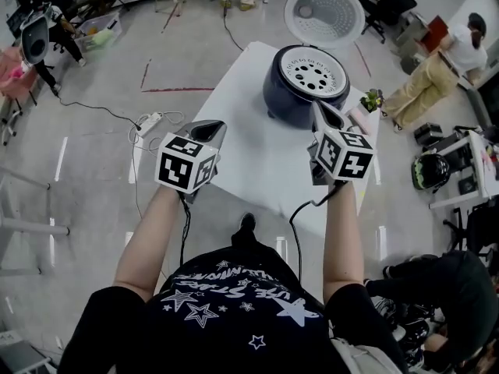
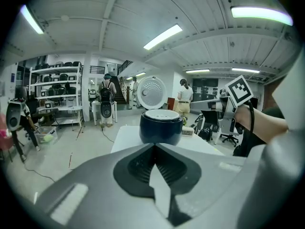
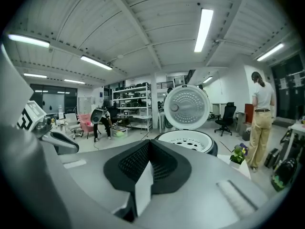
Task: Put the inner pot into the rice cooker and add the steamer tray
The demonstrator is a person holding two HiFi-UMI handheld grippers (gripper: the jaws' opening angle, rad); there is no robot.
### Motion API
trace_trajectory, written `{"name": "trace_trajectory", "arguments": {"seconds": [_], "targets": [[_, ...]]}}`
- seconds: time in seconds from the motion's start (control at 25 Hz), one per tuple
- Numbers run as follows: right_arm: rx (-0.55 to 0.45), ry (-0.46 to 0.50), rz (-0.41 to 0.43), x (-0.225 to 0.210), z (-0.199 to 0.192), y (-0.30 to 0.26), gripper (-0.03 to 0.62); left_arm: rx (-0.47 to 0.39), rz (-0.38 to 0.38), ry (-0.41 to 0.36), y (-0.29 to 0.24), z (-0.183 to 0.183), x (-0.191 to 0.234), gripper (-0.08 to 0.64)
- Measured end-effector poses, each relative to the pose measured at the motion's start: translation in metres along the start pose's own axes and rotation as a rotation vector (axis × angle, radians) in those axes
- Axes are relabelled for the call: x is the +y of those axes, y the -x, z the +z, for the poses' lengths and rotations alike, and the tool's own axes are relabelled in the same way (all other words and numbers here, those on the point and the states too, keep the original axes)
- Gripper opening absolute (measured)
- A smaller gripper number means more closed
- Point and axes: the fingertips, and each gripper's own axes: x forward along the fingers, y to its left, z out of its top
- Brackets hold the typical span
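Observation:
A dark blue rice cooker stands at the far end of the white table, its round lid swung open behind it. A white perforated steamer tray sits in its top. The inner pot is hidden under the tray. My left gripper hovers over the table's near left part, shut and empty. My right gripper is just in front of the cooker's right side, also shut and empty. The left gripper view shows the cooker straight ahead; the right gripper view shows the tray close ahead.
A small potted plant and a pink object stand on the table right of the cooker. A power strip and cables lie on the floor at left. A person sits at the far right; shelves and chairs surround the area.

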Motion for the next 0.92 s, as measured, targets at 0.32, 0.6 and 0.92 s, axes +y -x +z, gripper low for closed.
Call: {"name": "trace_trajectory", "arguments": {"seconds": [0.32, 0.6, 0.92], "targets": [[0.018, 0.026, 0.023, 0.05, -0.031, 0.044, 0.028, -0.012, -0.003, 0.022, 0.051, -0.042, -0.017, 0.006], [0.036, -0.026, 0.019, 0.083, -0.067, 0.074, 0.028, -0.002, -0.006, 0.033, 0.087, -0.085, -0.024, 0.006], [0.053, -0.06, 0.05, 0.118, -0.104, 0.101, 0.028, 0.005, -0.003, 0.031, 0.123, -0.117, -0.038, 0.006]]}}
